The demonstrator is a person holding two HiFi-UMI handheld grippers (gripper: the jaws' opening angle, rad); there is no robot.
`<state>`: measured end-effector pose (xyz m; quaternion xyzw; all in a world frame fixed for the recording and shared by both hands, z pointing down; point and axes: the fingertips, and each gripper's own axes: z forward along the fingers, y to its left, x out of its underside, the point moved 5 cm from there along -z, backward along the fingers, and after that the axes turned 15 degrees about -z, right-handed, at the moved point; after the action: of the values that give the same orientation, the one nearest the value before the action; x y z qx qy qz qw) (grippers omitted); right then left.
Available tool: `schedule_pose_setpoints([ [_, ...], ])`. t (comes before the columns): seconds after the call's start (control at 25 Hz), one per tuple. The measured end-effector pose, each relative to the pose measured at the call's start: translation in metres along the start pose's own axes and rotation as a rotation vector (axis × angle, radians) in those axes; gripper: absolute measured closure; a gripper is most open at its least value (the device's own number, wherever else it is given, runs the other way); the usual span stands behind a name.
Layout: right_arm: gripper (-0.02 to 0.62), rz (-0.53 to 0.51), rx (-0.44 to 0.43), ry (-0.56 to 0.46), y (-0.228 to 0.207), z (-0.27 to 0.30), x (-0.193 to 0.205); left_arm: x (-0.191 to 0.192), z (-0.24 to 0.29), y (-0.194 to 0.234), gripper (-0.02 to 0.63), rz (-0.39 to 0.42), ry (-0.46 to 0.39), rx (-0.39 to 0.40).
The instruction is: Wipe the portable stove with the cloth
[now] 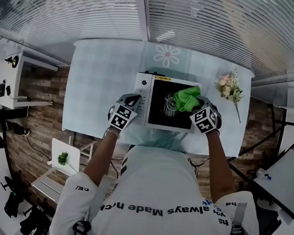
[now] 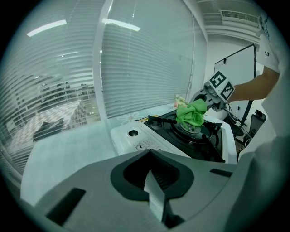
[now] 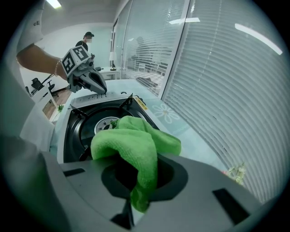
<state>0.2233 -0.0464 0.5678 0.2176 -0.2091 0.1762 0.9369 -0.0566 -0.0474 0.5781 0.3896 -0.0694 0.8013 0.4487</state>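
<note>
A: A pale checked desk stands against a wall of slatted blinds. What do the fingers hold?

B: The right gripper has its fingers clamped on the green cloth. The cloth bunches up out of them and hangs over the burner in the black top of the portable stove. The left gripper has its fingers pressed together, with nothing between them.

A: And where is that one?

B: It is over the stove's white left strip. I cannot tell whether it touches.

A: What about edges and room?

B: The stove sits at the desk's near edge, about the middle. A broad stretch of desk top shows to its left and behind it. A sprig of flowers lies near the desk's right edge, apart from the stove.
</note>
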Motion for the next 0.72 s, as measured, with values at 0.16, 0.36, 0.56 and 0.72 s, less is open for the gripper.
schedule_pose_setpoints([
  [0.16,0.569,-0.033,0.036,-0.039,-0.018,-0.024,-0.011,0.000,0.000,0.000,0.594,0.003,0.002,0.003],
  [0.36,0.569,-0.134,0.086,-0.054,-0.052,-0.034,-0.033,0.001,-0.001,0.002,0.594,-0.009,-0.003,0.008],
  [0.56,0.569,-0.208,0.059,-0.038,-0.064,-0.015,-0.048,0.000,-0.001,0.001,0.594,-0.011,-0.006,0.010],
  [0.72,0.569,-0.249,-0.005,0.010,-0.058,0.016,-0.050,0.000,-0.001,0.000,0.594,-0.017,-0.008,0.012],
])
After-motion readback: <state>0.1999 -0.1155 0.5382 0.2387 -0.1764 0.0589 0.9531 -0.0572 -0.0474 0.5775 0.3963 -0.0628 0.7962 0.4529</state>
